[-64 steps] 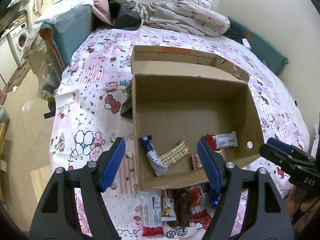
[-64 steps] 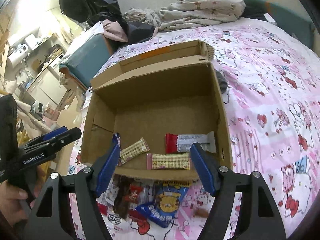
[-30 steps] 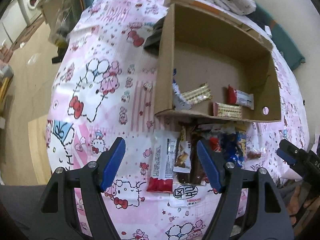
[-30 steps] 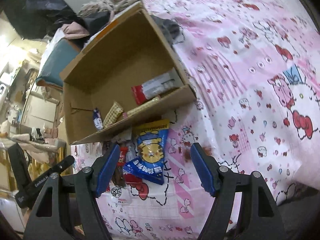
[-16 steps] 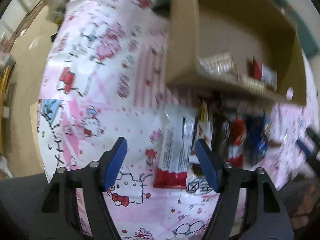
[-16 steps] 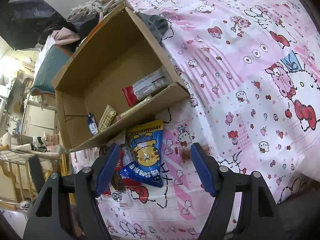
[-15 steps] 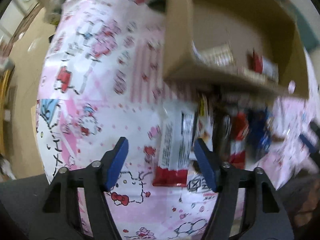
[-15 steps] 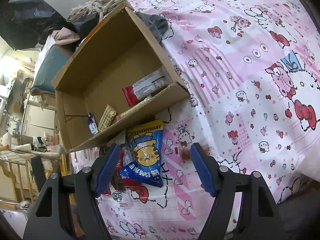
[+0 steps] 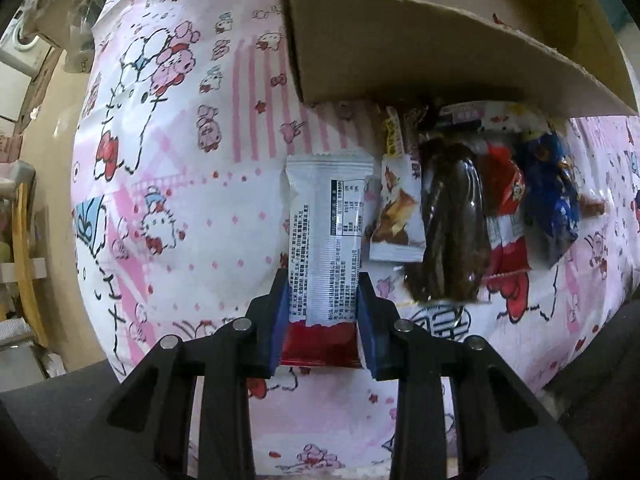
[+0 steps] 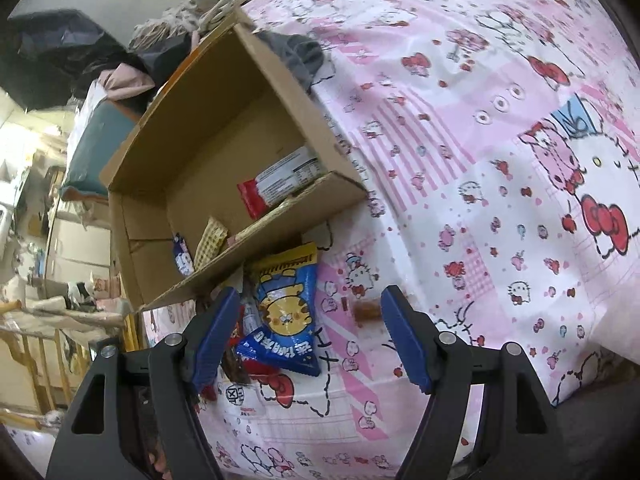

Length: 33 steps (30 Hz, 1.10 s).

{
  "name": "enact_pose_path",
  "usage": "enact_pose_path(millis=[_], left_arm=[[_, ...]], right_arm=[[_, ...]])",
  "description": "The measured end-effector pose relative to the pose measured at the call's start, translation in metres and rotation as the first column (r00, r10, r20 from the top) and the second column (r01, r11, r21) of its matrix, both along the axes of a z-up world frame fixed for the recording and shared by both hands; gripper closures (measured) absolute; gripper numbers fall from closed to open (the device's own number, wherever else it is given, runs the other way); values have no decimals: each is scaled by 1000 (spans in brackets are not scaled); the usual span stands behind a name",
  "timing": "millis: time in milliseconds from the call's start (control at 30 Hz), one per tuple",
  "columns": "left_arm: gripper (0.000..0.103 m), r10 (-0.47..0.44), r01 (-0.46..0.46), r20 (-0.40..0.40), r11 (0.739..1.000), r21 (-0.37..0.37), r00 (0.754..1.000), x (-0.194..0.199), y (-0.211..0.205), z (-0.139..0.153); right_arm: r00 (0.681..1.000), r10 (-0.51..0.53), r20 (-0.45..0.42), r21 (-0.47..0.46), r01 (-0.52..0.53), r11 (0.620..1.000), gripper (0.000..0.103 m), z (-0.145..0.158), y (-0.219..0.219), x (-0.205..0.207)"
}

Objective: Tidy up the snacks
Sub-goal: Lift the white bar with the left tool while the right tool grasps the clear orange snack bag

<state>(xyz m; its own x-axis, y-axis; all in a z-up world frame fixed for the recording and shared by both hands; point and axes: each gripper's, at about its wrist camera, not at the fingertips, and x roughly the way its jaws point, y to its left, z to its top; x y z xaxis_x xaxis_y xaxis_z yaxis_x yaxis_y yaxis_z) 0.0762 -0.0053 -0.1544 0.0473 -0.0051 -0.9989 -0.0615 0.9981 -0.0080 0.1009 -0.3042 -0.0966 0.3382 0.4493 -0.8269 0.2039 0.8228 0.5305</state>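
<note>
Item: white snack bar (image 9: 326, 240) with a red end, lying flat on the pink cartoon bedspread (image 9: 192, 184), leftmost in a row of packets just outside the near wall of the cardboard box (image 9: 400, 52).

Left gripper (image 9: 322, 320): its jaws have just been closing and now stand on both long edges of the bar near its red end; we read this as a grip taken.

Right gripper (image 10: 308, 334): jaws wide apart with nothing between them, hovering over the blue tiger packet (image 10: 286, 312) by the box's near wall.

Neighbours, left to right: small white packet (image 9: 396, 216), dark clear-wrapped packet (image 9: 450, 224), red packet (image 9: 504, 216).

In the box: a red-and-white bar (image 10: 280, 186) and a checked wafer (image 10: 210, 242).

Handling, in our judgement: light, foil-wrapped, slippery; the bar inside likely stiff but breakable. We would pinch across the narrow width, well in from the crimped end, and squeeze gently.
</note>
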Motion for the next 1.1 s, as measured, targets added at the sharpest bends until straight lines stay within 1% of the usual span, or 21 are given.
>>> enact_pose_path(millis=[167,200,233,267,300,333,367,433,500,533,600,667,767,800,833,967,1033,1067,1100], left_arm=[[76,80,-77,58,995,-63,995,-7,15,28],[76,90,-84,62,993,-84,994,-10,16,33],[76,99,-93,66,991,-96,993,-15,18,34],[76,109,-101,72,990,-102,991,-17,19,37],[76,117,-108,83,988,-108,990,-19,20,40],[76,118,-108,90,988,-111,989,-20,23,43],[76,117,-106,98,988,-113,988,-18,24,47],[76,107,-93,115,989,-118,988,-18,26,53],[76,100,-84,119,989,-125,988,-15,22,55],[76,96,-81,119,988,-128,988,-14,19,53],[76,91,-77,111,989,-129,990,-12,16,51],[76,89,-74,102,988,-137,991,-9,14,49],[76,87,-72,105,987,-143,991,-9,13,49],[76,88,-72,106,987,-146,990,-10,13,50],[76,90,-74,107,986,-149,990,-10,13,51],[76,93,-76,105,985,-156,990,-9,11,51],[76,97,-80,102,984,-162,990,-8,11,51],[76,97,-80,103,984,-161,990,-8,11,51],[76,96,-79,107,985,-156,990,-8,11,52]], right_arm=[[996,-55,-71,-95,48,994,28,-12,-13,2],[994,-59,-89,-87,51,995,29,-17,-14,2],[992,-61,-109,-81,53,995,33,-22,-15,2],[989,-56,-137,-79,45,996,40,-28,-13,4],[987,-47,-152,-81,35,996,44,-32,-11,5],[986,-35,-162,-84,21,996,52,-35,-8,6],[986,-21,-168,-95,5,995,54,-37,-4,8],[984,-8,-178,-118,-14,993,55,-42,3,12],[980,-4,-201,-121,-20,992,63,-50,7,16],[977,-19,-212,-119,-7,993,68,-55,7,18],[974,-41,-222,-91,21,996,68,-61,6,20],[972,-54,-229,-83,35,996,68,-65,9,19],[969,-69,-237,-32,63,997,65,-66,12,14],[968,-66,-242,-3,67,998,65,-68,13,12],[967,-55,-248,-11,54,998,65,-70,17,14],[975,5,-224,-114,-31,993,66,-72,38,22],[976,26,-215,-163,-62,985,73,-74,47,24],[978,36,-206,-201,-79,977,81,-73,51,24],[978,42,-202,-214,-86,973,85,-72,54,25]])
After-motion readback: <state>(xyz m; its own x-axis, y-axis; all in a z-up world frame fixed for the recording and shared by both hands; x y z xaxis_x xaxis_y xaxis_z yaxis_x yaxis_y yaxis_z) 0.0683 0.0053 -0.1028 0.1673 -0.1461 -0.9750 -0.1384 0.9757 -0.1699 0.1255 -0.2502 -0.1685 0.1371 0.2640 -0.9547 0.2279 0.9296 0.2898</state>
